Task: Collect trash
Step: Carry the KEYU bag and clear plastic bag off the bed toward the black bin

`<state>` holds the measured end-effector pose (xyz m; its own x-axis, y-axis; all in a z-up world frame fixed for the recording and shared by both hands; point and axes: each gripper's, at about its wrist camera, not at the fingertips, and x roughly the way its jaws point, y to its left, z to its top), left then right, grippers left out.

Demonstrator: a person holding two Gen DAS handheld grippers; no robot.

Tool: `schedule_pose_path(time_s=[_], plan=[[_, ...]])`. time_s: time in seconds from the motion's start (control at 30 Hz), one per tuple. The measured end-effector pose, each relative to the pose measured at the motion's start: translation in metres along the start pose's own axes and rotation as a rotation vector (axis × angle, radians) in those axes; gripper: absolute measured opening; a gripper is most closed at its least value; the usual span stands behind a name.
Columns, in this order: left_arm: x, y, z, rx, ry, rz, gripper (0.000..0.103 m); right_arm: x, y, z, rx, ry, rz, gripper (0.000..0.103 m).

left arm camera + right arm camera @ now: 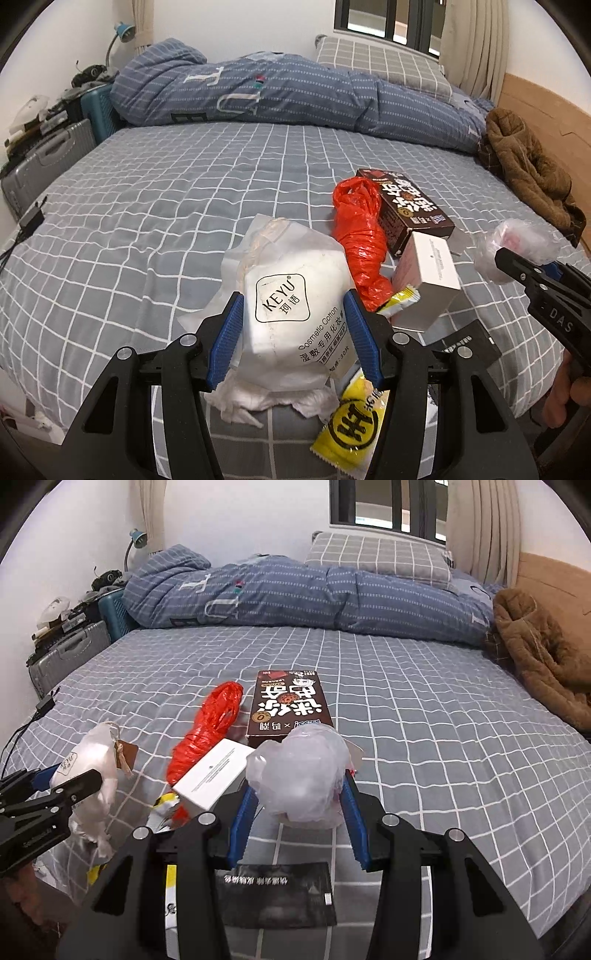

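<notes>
My left gripper (pixel 293 325) is shut on a white cosmetic cotton pack (pixel 295 295), lifted above the checked bed sheet (pixel 147 221). That pack (pixel 92 760) and the left gripper (pixel 70 786) show at the left of the right wrist view. My right gripper (pixel 297 812) is shut on a crumpled clear plastic bag (pixel 303 775), also held off the sheet; the same bag (pixel 517 247) appears at the right edge of the left wrist view. On the sheet lie a red plastic bag (pixel 210 723), a brown snack box (pixel 290 709), a white box (pixel 214 771), a yellow wrapper (pixel 354 417) and a black sachet (pixel 277 893).
A rolled blue quilt (pixel 295 594) and a grey pillow (pixel 376 557) lie across the far side of the bed. A brown fleece garment (pixel 546 657) sits at the right by the wooden headboard (pixel 546 110). Suitcases (pixel 48 155) stand left of the bed, with a black charger (pixel 31 218) on the sheet's left edge.
</notes>
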<state>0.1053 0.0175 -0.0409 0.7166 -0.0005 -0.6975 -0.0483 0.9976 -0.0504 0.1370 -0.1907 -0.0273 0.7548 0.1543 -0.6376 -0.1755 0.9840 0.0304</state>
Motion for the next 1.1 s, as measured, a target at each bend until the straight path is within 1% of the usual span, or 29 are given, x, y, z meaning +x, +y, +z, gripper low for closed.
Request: schedule_pose_path(time_s=[0.2,0.5,0.9,1.1], plan=[[-0.019,-0.002,-0.003,0.001,-0.037,-0.002,0.055,-0.019,0.002,-0.003,-0.003,-0.022,-0.004,0.042],[-0.042,-0.011,-0.01,0.003,-0.066,-0.022,0.055,-0.04,0.005,-0.005,0.005,-0.047,0.002,0.042],[-0.063,-0.019,-0.02,-0.007,-0.095,-0.012,0.054,-0.062,0.009,-0.019,0.009,-0.046,0.017,0.042],[-0.071,-0.019,-0.028,-0.013,-0.095,-0.013,0.054,-0.073,0.013,-0.025,0.008,-0.048,0.025,0.042]])
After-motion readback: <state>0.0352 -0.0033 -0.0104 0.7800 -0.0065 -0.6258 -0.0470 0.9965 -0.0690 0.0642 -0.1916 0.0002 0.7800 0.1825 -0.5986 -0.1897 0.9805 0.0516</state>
